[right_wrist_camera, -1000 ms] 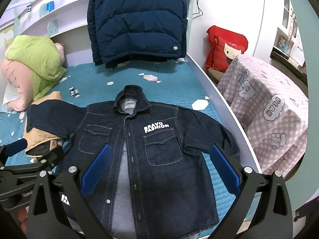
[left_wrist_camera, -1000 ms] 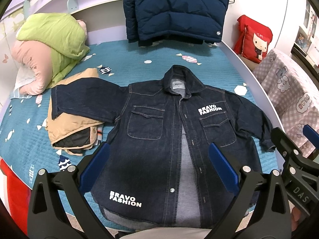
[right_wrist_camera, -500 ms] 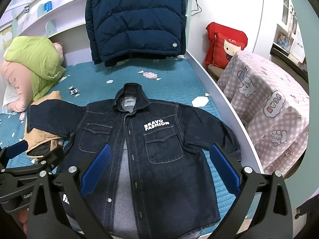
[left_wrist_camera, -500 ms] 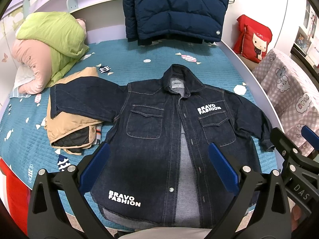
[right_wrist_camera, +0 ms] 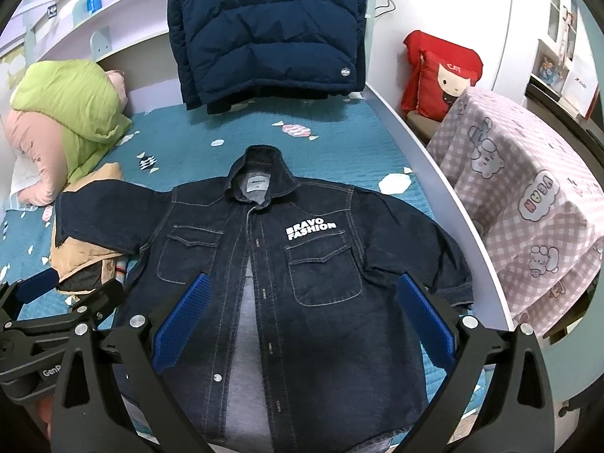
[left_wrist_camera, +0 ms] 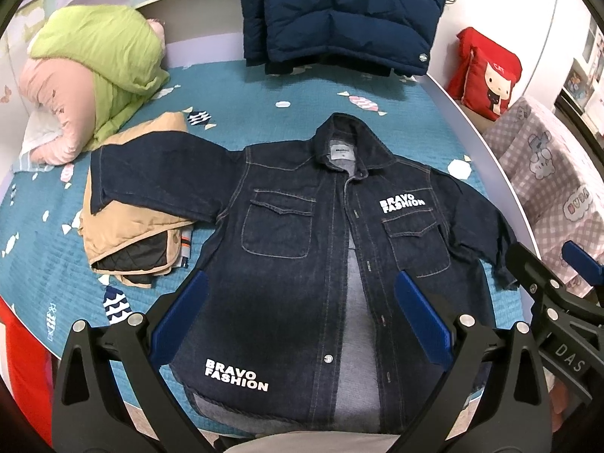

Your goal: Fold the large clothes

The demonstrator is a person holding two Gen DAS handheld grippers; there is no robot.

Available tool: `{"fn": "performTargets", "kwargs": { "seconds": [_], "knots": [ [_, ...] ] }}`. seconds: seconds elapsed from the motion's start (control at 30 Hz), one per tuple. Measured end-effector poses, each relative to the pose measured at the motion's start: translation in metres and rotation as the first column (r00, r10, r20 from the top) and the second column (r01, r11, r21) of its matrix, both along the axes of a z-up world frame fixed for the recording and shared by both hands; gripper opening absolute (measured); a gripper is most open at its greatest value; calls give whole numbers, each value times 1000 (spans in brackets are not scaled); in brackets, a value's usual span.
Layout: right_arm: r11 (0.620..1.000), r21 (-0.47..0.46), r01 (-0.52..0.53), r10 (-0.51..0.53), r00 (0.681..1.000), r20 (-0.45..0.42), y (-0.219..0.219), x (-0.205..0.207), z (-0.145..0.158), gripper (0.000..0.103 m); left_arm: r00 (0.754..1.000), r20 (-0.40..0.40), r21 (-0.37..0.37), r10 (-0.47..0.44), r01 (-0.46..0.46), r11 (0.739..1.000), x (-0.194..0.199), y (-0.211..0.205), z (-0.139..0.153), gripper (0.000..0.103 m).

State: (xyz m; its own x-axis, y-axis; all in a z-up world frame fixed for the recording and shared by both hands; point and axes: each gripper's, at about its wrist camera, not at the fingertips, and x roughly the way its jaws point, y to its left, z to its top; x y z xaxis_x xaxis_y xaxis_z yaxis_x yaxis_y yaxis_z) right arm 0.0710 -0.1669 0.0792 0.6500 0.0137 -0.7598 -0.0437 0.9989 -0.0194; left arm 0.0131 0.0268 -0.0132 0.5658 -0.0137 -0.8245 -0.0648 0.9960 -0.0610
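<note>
A dark denim jacket (left_wrist_camera: pixel 294 234) with white "BRAVO FASHION" print lies face up and spread flat on the teal bed, collar away from me, front unbuttoned; it also shows in the right wrist view (right_wrist_camera: pixel 302 264). Its left sleeve (left_wrist_camera: pixel 151 173) rests on a folded tan jacket (left_wrist_camera: pixel 132 234). My left gripper (left_wrist_camera: pixel 302 317) is open and empty, held above the jacket's lower hem. My right gripper (right_wrist_camera: pixel 302 317) is open and empty above the jacket's lower right half. Each gripper shows at the edge of the other's view.
A green and pink quilt bundle (left_wrist_camera: pixel 87 75) lies at the bed's far left. A navy puffer coat (left_wrist_camera: pixel 339 15) hangs at the headboard. A red cushion (left_wrist_camera: pixel 487 71) and a pink checked cloth (right_wrist_camera: pixel 528 204) stand right of the bed's white edge (right_wrist_camera: pixel 445 188).
Both views have shifted slightly; the jacket sits a little lower and closer in the right wrist view. Both grippers stay open and the jacket has not moved.
</note>
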Motion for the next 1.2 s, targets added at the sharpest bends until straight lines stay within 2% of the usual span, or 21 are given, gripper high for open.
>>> {"fn": "performTargets", "kwargs": {
  "seconds": [0.2,0.43,0.63,0.77,0.87,0.93,1.07,1.13,1.17,1.2],
  "knots": [
    [998,21,-51,51,998,-34,25,23,-8,96,998,-39,-34,40,-42,999,14,30,-8,98],
    [991,33,-127,129,987,-95,71,57,-28,96,991,-83,-34,106,-109,993,34,78,-26,98],
    [978,83,-193,203,971,-129,114,96,-49,96,973,-112,-21,201,-204,979,52,130,-44,98],
    [960,135,-244,265,948,-176,141,125,-69,94,950,-123,0,287,-289,957,64,169,-57,98],
    [950,133,-283,305,931,-200,161,146,-82,80,928,-151,-11,340,-346,938,73,200,-68,98],
    [941,152,-301,330,916,-227,175,163,-93,66,913,-166,-35,372,-383,923,78,220,-74,98],
    [919,252,-303,371,881,-294,194,199,-117,48,886,-199,-85,419,-442,893,89,255,-85,98],
    [905,314,-288,388,861,-330,203,218,-130,34,869,-213,-110,447,-476,873,94,274,-90,98],
    [903,327,-277,390,848,-359,207,228,-138,30,856,-221,-116,466,-498,859,97,284,-93,98],
    [904,334,-266,389,837,-385,211,236,-146,23,847,-232,-123,478,-513,850,100,290,-95,98]
  ]
}}
